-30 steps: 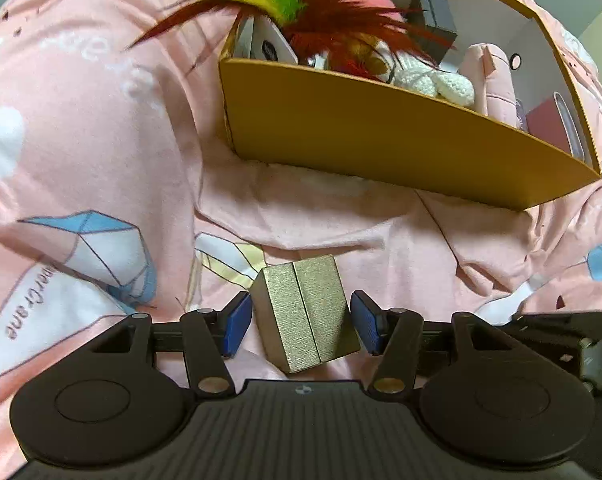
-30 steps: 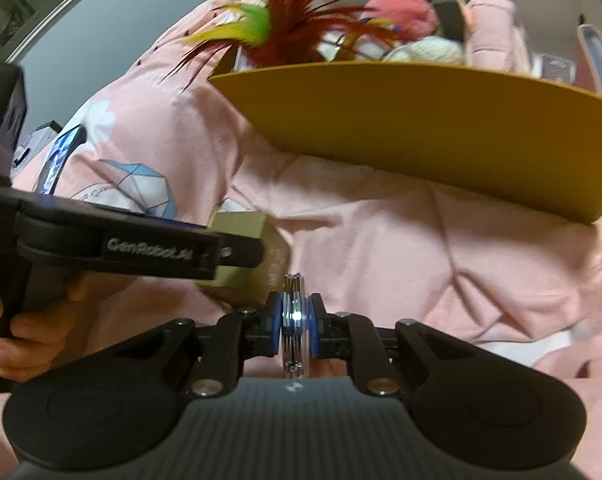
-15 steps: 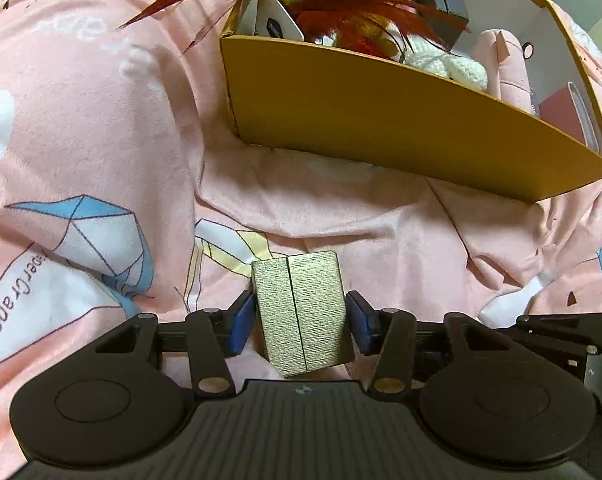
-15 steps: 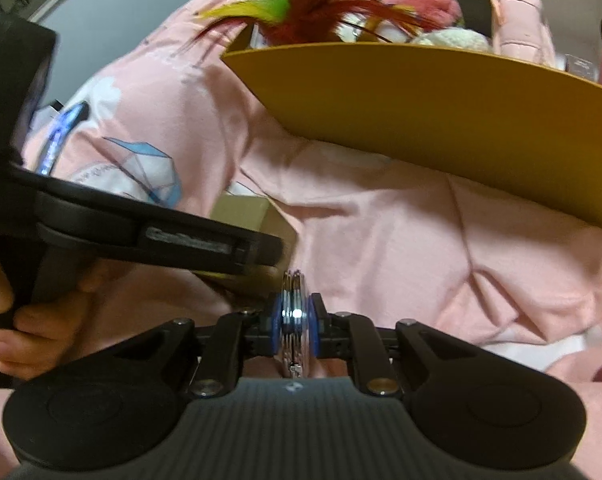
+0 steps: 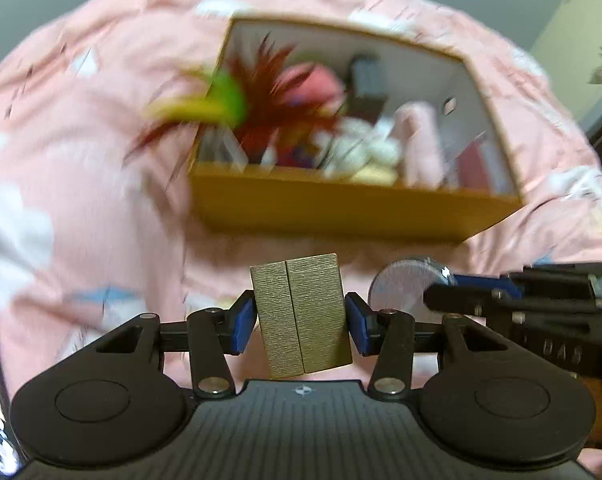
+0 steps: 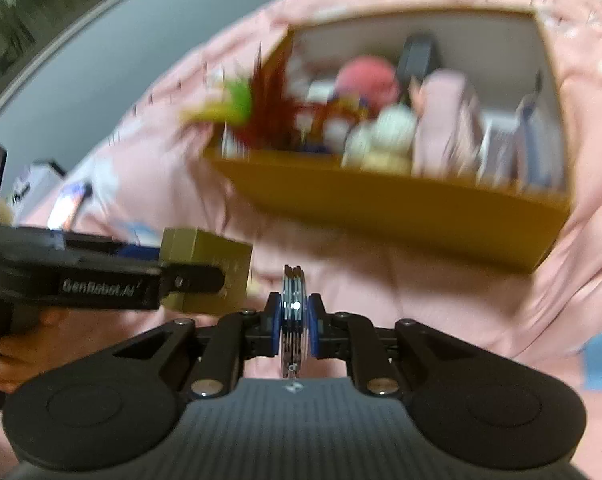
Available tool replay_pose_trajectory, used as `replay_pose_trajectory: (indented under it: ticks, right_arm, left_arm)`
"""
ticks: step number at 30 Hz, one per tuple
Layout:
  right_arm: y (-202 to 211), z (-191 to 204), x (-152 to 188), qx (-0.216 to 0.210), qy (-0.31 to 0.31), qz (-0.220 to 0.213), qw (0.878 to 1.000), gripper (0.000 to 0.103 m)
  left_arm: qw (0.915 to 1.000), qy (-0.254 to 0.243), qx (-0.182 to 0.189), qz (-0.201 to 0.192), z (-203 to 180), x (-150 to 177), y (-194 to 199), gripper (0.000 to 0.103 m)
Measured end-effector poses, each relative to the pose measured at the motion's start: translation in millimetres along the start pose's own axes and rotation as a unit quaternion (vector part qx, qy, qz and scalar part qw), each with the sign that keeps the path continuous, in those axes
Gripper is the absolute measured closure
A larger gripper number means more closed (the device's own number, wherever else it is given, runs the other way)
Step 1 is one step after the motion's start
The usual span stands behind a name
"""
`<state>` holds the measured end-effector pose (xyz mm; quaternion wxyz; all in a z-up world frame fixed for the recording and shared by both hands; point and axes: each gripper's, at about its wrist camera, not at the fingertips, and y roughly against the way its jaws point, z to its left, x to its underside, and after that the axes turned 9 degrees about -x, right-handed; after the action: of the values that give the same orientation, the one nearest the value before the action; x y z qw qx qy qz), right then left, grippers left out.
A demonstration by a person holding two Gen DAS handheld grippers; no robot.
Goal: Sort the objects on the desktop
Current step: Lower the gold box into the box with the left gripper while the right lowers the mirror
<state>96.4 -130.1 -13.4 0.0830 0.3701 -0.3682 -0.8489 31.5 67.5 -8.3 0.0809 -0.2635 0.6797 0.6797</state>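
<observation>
My left gripper [image 5: 300, 322] is shut on a small gold box [image 5: 301, 316] and holds it in the air above the pink sheet. The gold box also shows in the right wrist view [image 6: 205, 268], with the left gripper [image 6: 205, 280] around it. My right gripper [image 6: 293, 320] is shut on a thin round silver disc [image 6: 293, 312], held edge-on. In the left wrist view the disc [image 5: 405, 288] shows flat beside the gold box, with the right gripper [image 5: 441, 292] on it. Ahead lies the open yellow-brown box [image 5: 341, 208], also in the right wrist view [image 6: 381, 204].
The yellow-brown box holds a red, green and yellow feather toy [image 5: 261, 96], a pink ball [image 6: 367, 78], a dark box [image 5: 367, 84], white knitted pieces [image 5: 365, 148] and a pink case [image 6: 445, 120]. The pink sheet [image 5: 81, 160] covers the whole surface. Both views are motion-blurred.
Both grippers have risen with their objects, so the open box now shows from above. The left gripper closed on the gold box and lifted it off the sheet.
</observation>
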Motion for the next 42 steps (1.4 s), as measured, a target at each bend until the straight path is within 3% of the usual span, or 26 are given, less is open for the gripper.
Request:
replay_pose_trajectory:
  ticks: [10, 13, 18, 22, 29, 36, 42]
  right_arm:
    - [56.2, -4.4, -52.1, 0.057, 0.017, -0.119, 0.991, 0.089]
    - [59.6, -15.9, -72.7, 0.069, 0.003, -0.140, 0.988, 0.089]
    - [52.6, -42.4, -105.1, 0.102, -0.017, -0.167, 0.980, 0.089]
    - [40.3, -68.5, -121.6, 0.113, -0.046, -0.172, 0.977, 0.089]
    - [9.9, -94.0, -134.8, 0.149, -0.040, -0.163, 0.974, 0.089]
    - [-5.5, -112.7, -132.4, 0.172, -0.037, -0.152, 0.973, 0.089]
    - [-14.1, -123.1, -131.6, 0.163, -0.043, -0.143, 0.975, 0.089]
  left_arm:
    - [0.9925, -0.021, 0.083, -0.087, -25.4, -69.4, 38.3, 0.048]
    - [0.9886, -0.028, 0.100, -0.109, -37.5, -90.9, 35.3, 0.048]
    - [0.9871, -0.024, 0.116, -0.108, -53.5, -129.7, 7.8, 0.048]
    - [0.9869, -0.017, 0.129, -0.095, -62.7, -152.1, -19.7, 0.048]
    - [0.9896, -0.029, 0.124, -0.067, -82.0, -180.1, -68.3, 0.048]
    - [0.9923, -0.054, 0.097, -0.054, -94.8, -186.6, -99.5, 0.048]
    - [0.9930, -0.066, 0.086, -0.046, -96.7, -189.3, -117.3, 0.048]
